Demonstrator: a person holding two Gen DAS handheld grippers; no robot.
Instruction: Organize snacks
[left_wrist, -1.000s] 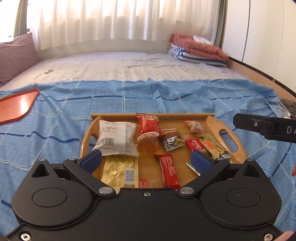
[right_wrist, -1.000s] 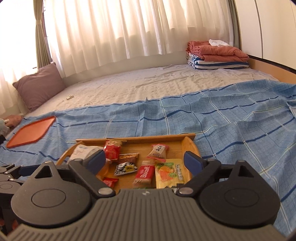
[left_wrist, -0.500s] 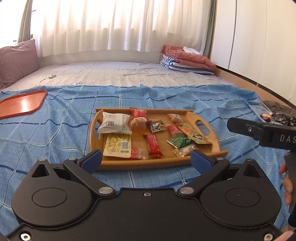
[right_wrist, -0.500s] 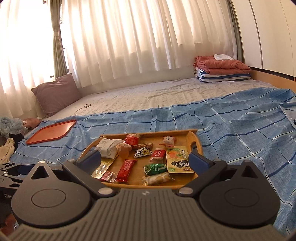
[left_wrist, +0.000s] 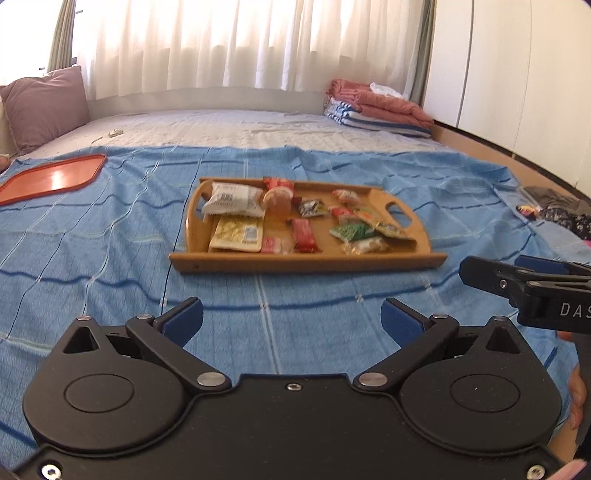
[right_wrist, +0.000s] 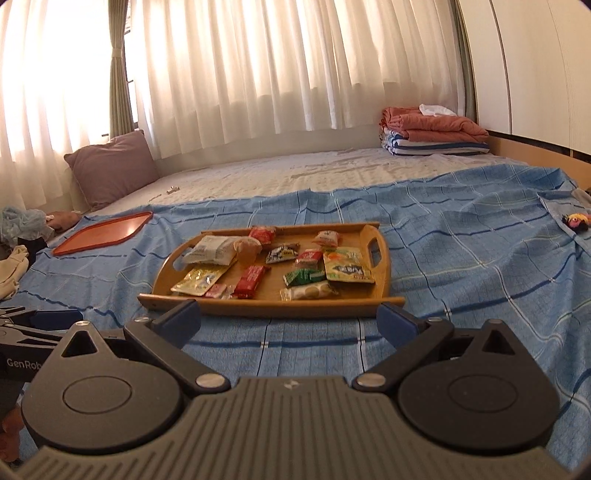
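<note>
A wooden tray (left_wrist: 306, 261) (right_wrist: 269, 308) lies on the blue checked sheet and holds several snack packets: a white bag (left_wrist: 232, 201) (right_wrist: 212, 250), a yellow pack (left_wrist: 236, 233), a red bar (left_wrist: 303, 235) (right_wrist: 251, 277), a green pack (right_wrist: 303, 277). My left gripper (left_wrist: 291, 321) stands open over the sheet, well short of the tray, with nothing between its blue pads. My right gripper (right_wrist: 290, 320) is open too, empty, just before the tray's near edge. The right gripper's fingers (left_wrist: 517, 277) show at the right edge of the left wrist view.
An orange tray (left_wrist: 51, 177) (right_wrist: 103, 232) lies on the sheet to the far left. A mauve pillow (right_wrist: 110, 168) and folded bedding (right_wrist: 432, 133) sit at the back. Clothes (left_wrist: 557, 210) lie at the right, fabric (right_wrist: 18, 236) at the left.
Both grippers have drawn back from the wooden tray, which now looks smaller and farther off. Both stay open and empty.
</note>
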